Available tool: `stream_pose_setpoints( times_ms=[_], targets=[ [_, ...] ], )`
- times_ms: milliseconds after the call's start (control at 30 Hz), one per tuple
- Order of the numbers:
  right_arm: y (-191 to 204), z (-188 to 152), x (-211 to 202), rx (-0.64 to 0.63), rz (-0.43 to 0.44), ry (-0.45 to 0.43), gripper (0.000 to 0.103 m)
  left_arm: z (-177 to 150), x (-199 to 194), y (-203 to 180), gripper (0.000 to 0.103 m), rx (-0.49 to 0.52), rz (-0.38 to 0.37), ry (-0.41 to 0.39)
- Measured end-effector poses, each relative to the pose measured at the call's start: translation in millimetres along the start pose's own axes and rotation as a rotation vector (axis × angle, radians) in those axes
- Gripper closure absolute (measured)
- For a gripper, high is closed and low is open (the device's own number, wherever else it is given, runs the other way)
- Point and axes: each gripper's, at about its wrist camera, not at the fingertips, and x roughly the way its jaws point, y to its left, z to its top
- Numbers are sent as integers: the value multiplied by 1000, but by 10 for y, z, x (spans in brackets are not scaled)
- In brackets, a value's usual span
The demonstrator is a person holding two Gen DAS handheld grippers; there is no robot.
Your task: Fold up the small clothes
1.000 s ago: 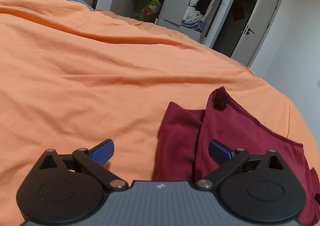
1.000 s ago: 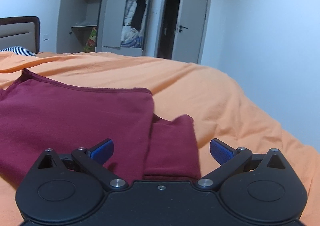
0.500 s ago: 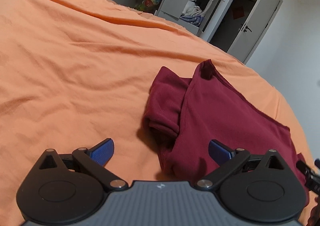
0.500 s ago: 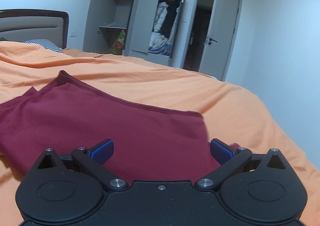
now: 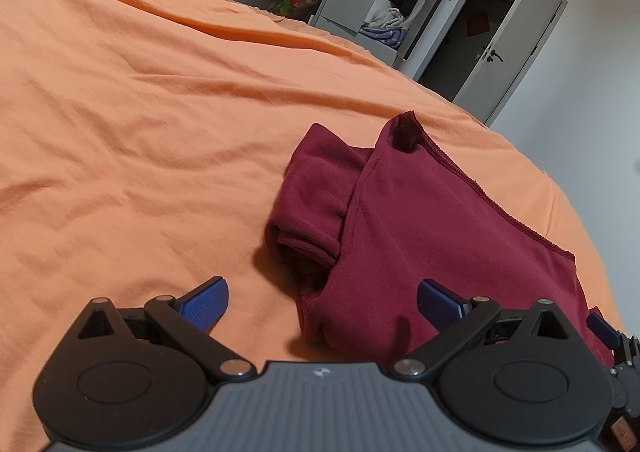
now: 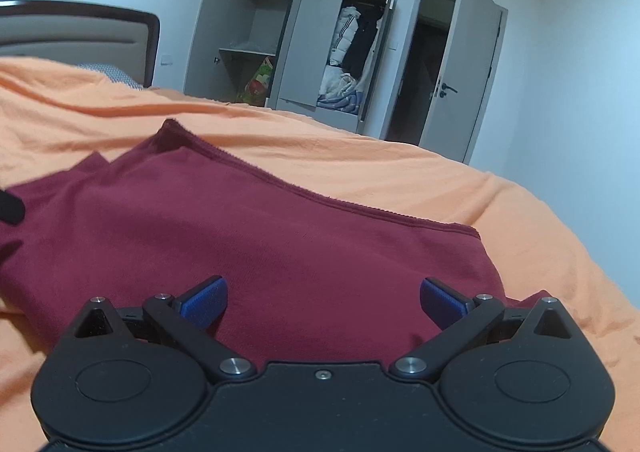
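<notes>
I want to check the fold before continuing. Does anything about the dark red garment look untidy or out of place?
Yes. On the maroon garment, the sleeve at its left side is bunched and sticks out from under the folded body instead of lying flat inside. The far corner also stands up. Both grippers, left and right, are open and hold nothing.

A bedroom in a home: a wide bed [image 5: 140, 124] under an orange cover, a padded headboard [image 6: 76, 32] at its far end, a grey wardrobe [image 6: 312, 40] standing open with clothes [image 6: 352, 52] hung and piled inside, and a room door [image 6: 476, 68] ajar beside it.
</notes>
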Motion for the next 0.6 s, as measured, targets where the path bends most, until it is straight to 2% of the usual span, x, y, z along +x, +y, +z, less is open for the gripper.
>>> stream_pose_setpoints(
  times_ms=[233,400,600],
  targets=[
    [37,-107,59,-9,-6,5,1,-12,32,-15,0,4,9,5],
    [-4,-190,137,41,24,33,0,-36,59,-45,0,15,19,10],
    [-65,-284,168,94,57,24,0,-67,94,-69,0,34,37,15]
  ],
)
